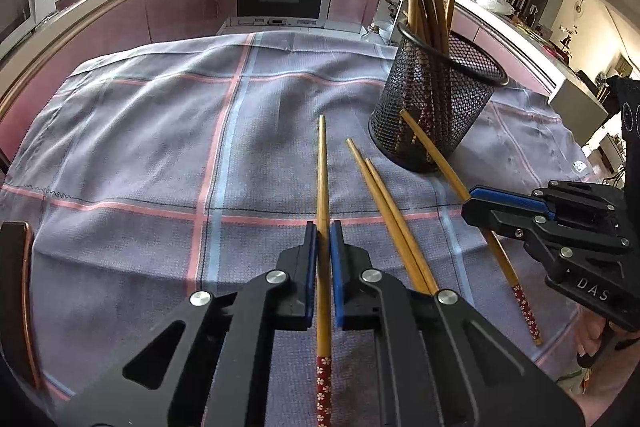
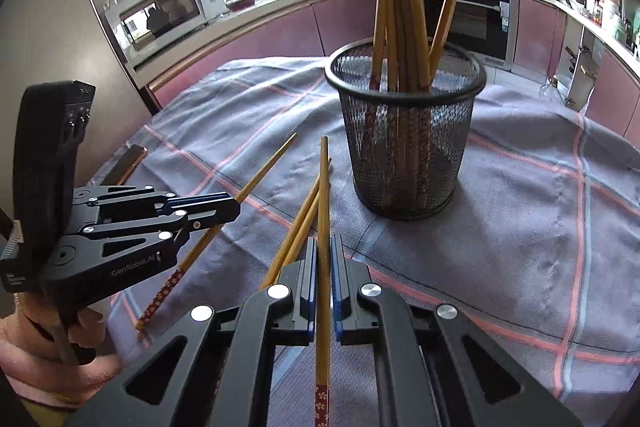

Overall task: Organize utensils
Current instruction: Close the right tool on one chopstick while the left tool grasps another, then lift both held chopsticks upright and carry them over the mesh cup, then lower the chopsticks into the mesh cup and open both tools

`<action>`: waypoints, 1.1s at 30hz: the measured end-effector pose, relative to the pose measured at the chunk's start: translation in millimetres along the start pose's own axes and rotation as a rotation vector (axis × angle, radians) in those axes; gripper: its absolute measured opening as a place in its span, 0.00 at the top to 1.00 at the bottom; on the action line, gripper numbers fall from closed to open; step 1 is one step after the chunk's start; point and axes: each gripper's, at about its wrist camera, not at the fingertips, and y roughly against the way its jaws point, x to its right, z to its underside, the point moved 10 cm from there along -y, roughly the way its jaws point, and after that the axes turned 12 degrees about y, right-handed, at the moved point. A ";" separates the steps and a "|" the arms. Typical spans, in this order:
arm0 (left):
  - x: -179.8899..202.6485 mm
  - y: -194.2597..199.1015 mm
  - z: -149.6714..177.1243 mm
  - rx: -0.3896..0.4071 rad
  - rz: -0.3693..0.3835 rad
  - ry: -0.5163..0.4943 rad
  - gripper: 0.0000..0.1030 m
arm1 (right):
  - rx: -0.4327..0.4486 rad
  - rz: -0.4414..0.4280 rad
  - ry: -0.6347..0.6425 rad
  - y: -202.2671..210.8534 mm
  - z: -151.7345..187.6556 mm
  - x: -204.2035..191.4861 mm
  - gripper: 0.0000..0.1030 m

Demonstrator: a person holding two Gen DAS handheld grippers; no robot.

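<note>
Slim bamboo chopstick with a red flowered handle end (image 1: pixel 323 227), pinched mid-shaft between the blue pads of the left gripper (image 1: pixel 324 239), tip forward over the grey checked cloth (image 1: pixel 160 131). Second chopstick of the same make (image 2: pixel 323 227), clamped likewise in the right gripper (image 2: pixel 324 251). Both probably just clear of the cloth, though hard to judge from these angles. Two more bare-shafted chopsticks (image 1: pixel 384 203) loose on the cloth between the grippers. Black wire-mesh cup (image 1: pixel 436 99) just beyond, upright, already stocked with chopsticks standing handle-down.

Light, stiff, smooth and round: likely to roll or pivot in a narrow grip, so best taken near the balance point, about where held now, with tip swung up before dropping handle-first into the cup.

Left view only: right gripper from the side, across its stick. Right view only: cup's open mouth, the free room inside it, and a person's hand (image 2: pixel 80 331) on the left gripper's handle.
</note>
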 end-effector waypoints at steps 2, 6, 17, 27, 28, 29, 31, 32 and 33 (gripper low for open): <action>4.4 7.9 -4.5 0.020 0.012 -0.004 0.93 | 0.030 -0.006 0.000 9.3 -5.6 -1.9 0.95; 12.8 23.6 -12.2 0.054 0.036 -0.012 0.93 | 0.092 -0.012 0.003 27.6 -18.3 -4.6 0.95; 31.8 78.9 -52.1 0.166 0.148 -0.011 0.93 | 0.279 0.031 0.002 88.5 -56.5 8.1 0.95; 60.8 145.6 -104.0 0.292 0.270 -0.035 0.93 | 0.406 0.091 0.016 133.9 -98.1 29.8 0.95; 63.2 151.9 -109.4 0.304 0.282 -0.034 0.93 | 0.418 0.099 0.019 138.1 -102.0 31.2 0.95; 66.0 158.6 -115.0 0.315 0.293 -0.034 0.93 | 0.429 0.106 0.024 141.4 -107.0 33.1 0.95; 71.7 171.1 -125.9 0.341 0.314 -0.032 0.93 | 0.453 0.122 0.025 147.3 -118.0 38.1 0.95; 75.1 176.7 -131.6 0.351 0.324 -0.033 0.93 | 0.461 0.128 0.024 148.5 -121.6 38.0 0.95; 77.6 181.6 -136.4 0.360 0.328 -0.032 0.93 | 0.472 0.135 0.020 150.7 -125.9 41.1 0.95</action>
